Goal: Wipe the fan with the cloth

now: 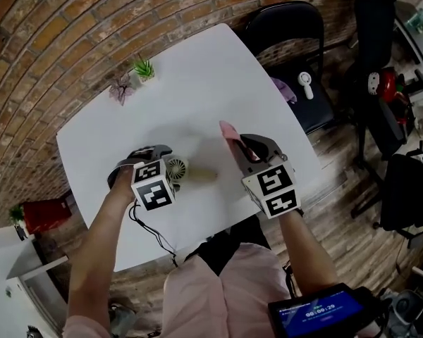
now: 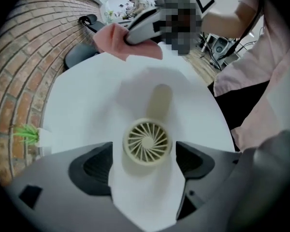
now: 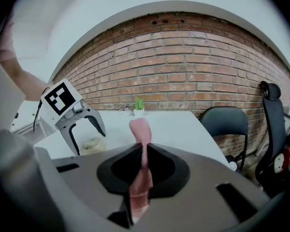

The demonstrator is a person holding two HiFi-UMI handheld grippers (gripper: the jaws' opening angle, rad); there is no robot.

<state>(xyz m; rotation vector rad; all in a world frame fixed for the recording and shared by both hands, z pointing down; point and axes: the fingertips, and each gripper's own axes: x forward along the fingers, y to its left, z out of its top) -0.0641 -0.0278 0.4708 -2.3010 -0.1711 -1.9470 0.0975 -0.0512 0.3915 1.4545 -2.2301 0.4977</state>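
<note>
White table (image 1: 197,83) by a brick wall (image 1: 92,20). On it, the left hand-held gripper (image 2: 144,164) points straight down, its jaws wide apart on either side of the cream fan (image 2: 147,141) lying there, clear of it. The right hand-held gripper (image 3: 144,170) is clamped on the pink cloth (image 3: 140,129), raised above the table near the fan.

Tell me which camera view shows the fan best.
The left gripper view: the fan faces the lens, whole and large, between the open tongs of the left gripper. The head view shows it small, beside that gripper's marker cube. The right gripper view shows only its side, low at left.
</note>
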